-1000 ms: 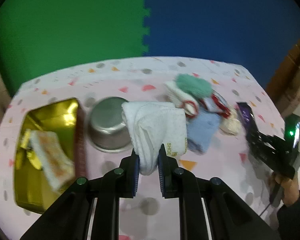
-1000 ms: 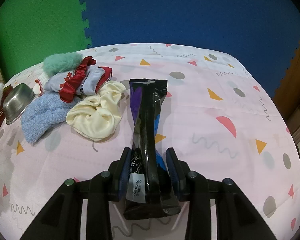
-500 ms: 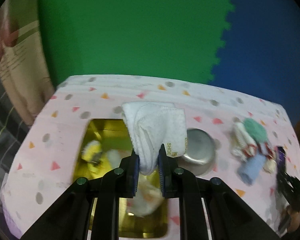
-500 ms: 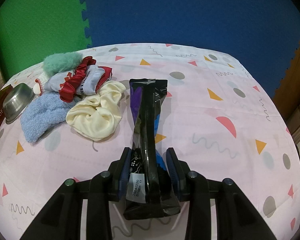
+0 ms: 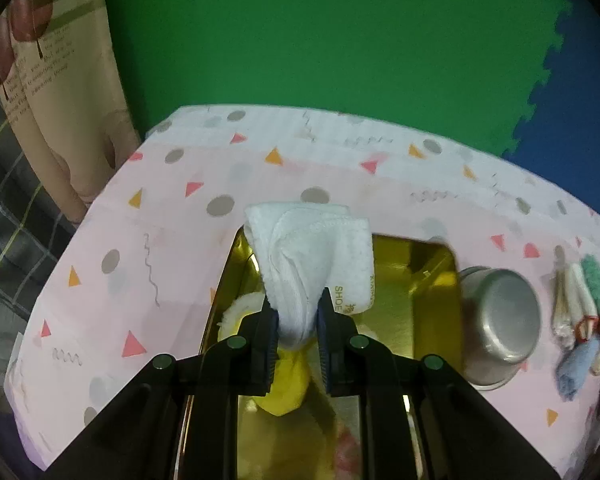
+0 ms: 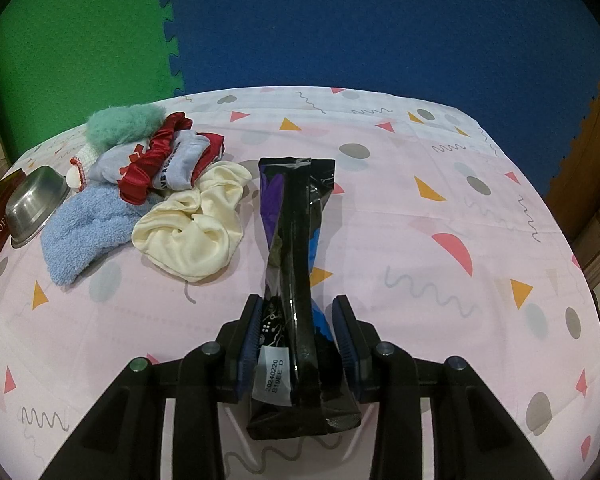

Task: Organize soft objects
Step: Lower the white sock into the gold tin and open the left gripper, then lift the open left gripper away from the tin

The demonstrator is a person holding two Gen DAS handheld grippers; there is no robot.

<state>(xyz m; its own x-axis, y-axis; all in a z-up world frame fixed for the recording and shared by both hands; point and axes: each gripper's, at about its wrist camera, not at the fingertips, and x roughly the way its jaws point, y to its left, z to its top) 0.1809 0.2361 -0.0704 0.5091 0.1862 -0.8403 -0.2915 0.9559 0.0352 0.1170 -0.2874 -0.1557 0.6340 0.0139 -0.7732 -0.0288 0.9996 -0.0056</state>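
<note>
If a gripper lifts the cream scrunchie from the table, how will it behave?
The cream scrunchie lies in loose glossy folds, so it will probably sag and feel light. Its satin-like sheen suggests that it may slip between the pads. It touches the blue fuzzy cloth, so lifting might drag that a little.

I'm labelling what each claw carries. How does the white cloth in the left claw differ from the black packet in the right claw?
The white cloth is soft, folded terry; the black packet is glossy, crinkled film. The cloth hangs over the gold tray, while the packet sits above bare tablecloth. The cloth bears gold lettering, the packet a white date sticker. Both are pinched between claw pads.
</note>
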